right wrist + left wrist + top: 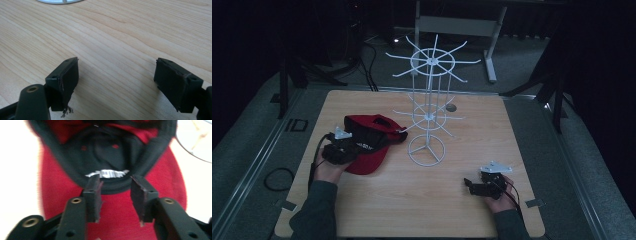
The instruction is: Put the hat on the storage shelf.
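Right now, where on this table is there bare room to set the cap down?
Bare wood spans the near edge of the table between the left gripper and right gripper, plus the right side beyond the wire rack. It is crowded at left centre, where the red cap lies beside the rack's ring base.

1. The table [362, 210] is light wood with rounded corners.
2. A red cap [371, 142] lies upside down at nine o'clock.
3. A white wire rack [427, 107] stands beside it, just past centre, toward twelve.
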A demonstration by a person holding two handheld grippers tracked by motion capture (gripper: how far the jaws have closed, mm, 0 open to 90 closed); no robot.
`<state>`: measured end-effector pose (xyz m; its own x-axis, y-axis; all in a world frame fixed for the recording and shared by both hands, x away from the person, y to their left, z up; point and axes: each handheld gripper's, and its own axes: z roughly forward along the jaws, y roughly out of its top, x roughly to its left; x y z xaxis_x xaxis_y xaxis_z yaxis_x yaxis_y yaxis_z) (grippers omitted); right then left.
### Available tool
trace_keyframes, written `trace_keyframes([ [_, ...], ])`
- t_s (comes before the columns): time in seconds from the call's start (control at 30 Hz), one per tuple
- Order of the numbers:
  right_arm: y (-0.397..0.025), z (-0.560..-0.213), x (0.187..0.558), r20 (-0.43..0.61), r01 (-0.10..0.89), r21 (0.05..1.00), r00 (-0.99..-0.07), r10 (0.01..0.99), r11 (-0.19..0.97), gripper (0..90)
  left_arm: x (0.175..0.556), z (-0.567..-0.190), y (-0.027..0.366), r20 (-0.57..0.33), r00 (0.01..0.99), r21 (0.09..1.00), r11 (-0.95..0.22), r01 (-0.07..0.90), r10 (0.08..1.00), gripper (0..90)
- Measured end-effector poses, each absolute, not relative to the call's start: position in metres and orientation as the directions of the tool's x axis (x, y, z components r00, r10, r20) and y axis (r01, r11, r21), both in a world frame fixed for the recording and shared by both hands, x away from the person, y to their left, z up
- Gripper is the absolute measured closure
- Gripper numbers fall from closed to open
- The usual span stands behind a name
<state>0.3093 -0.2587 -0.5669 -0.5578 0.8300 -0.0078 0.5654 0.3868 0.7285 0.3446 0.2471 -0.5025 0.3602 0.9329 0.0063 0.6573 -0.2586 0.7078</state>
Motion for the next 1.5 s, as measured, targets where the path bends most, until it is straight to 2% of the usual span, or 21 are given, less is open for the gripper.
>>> trace_keyframes([
  [0.13, -0.259, -0.567, 0.309, -0.008, 0.566, 0.728, -0.558, 0.83, 0.387, 19.7, 0.346, -0.496, 0.265, 0.026, 0.314, 0.72, -0.236, 0.653, 0.949, 40.7],
  [0.3, -0.259, -0.567, 0.309, -0.007, 0.566, 0.729, -0.557, 0.83, 0.386, 19.7, 0.357, -0.503, 0.281, -0.009, 0.295, 0.697, -0.206, 0.687, 0.955, 37.6],
  [0.37, -0.259, -0.567, 0.309, -0.007, 0.566, 0.728, -0.557, 0.83, 0.386, 19.7, 0.361, -0.508, 0.285, -0.039, 0.299, 0.687, -0.191, 0.701, 0.954, 39.5],
  [0.47, -0.259, -0.567, 0.309, -0.008, 0.565, 0.729, -0.558, 0.83, 0.386, 19.7, 0.365, -0.515, 0.288, -0.076, 0.307, 0.661, -0.183, 0.728, 0.949, 47.5],
  [0.7, -0.259, -0.567, 0.309, -0.007, 0.565, 0.729, -0.557, 0.83, 0.386, 19.7, 0.36, -0.518, 0.285, -0.098, 0.32, 0.616, -0.195, 0.763, 0.942, 60.0],
  [0.8, -0.259, -0.567, 0.309, -0.008, 0.566, 0.728, -0.558, 0.83, 0.387, 19.7, 0.357, -0.517, 0.283, -0.116, 0.346, 0.608, -0.209, 0.766, 0.931, 61.0],
  [0.93, -0.259, -0.567, 0.309, -0.007, 0.566, 0.729, -0.557, 0.83, 0.386, 19.7, 0.354, -0.519, 0.273, -0.2, 0.438, 0.584, -0.253, 0.771, 0.876, 62.5],
  [1.3, -0.259, -0.567, 0.309, -0.007, 0.566, 0.729, -0.557, 0.83, 0.386, 19.7, 0.367, -0.535, 0.263, -0.307, 0.495, 0.552, -0.272, 0.788, 0.813, 58.9],
  [1.5, -0.259, -0.567, 0.309, -0.008, 0.565, 0.729, -0.558, 0.83, 0.386, 19.7, 0.37, -0.541, 0.261, -0.328, 0.516, 0.554, -0.282, 0.783, 0.791, 56.3],
])
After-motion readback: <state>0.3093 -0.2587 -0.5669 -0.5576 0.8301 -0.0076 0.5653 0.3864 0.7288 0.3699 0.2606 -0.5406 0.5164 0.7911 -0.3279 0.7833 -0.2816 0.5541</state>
